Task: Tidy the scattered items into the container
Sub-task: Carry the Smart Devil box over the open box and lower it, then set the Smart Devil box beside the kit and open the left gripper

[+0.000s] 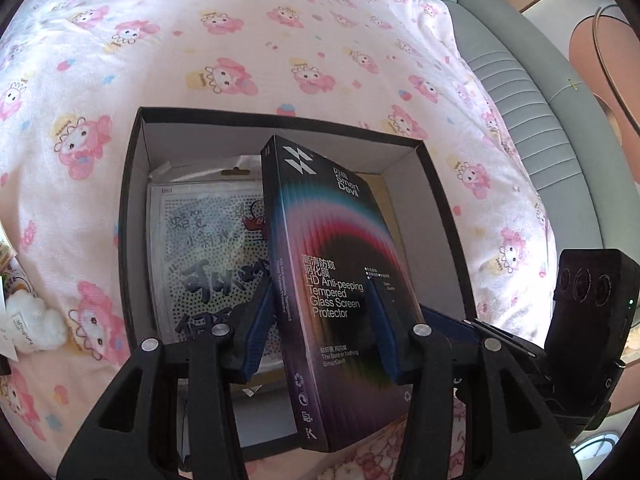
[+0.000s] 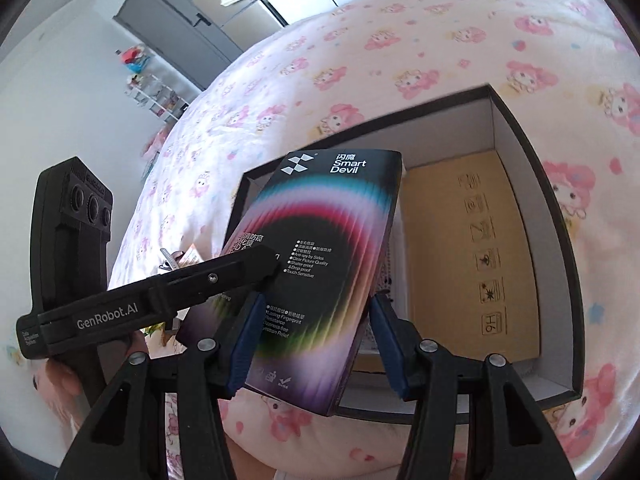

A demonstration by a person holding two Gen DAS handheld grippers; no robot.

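A dark Smart Devil screen protector box [image 1: 340,280] [image 2: 320,264] hangs tilted over the near edge of an open black container [image 1: 132,208] [image 2: 560,216] with white inner walls. My left gripper [image 1: 320,284] is shut on the box, its blue pads [image 1: 256,320] on either side. My right gripper [image 2: 316,298] is shut on the same box from the near end. The left gripper's finger [image 2: 240,274] lies across the box face in the right wrist view. Inside the container lie a dotted cartoon packet [image 1: 200,248] and a tan cardboard box [image 2: 472,264].
The container rests on a bed with a pink cartoon blanket [image 1: 240,40] [image 2: 400,40]. A white plush toy [image 1: 30,320] lies at the left. Small items [image 2: 176,258] lie on the blanket behind the left gripper. A grey padded bed edge [image 1: 540,120] runs on the right.
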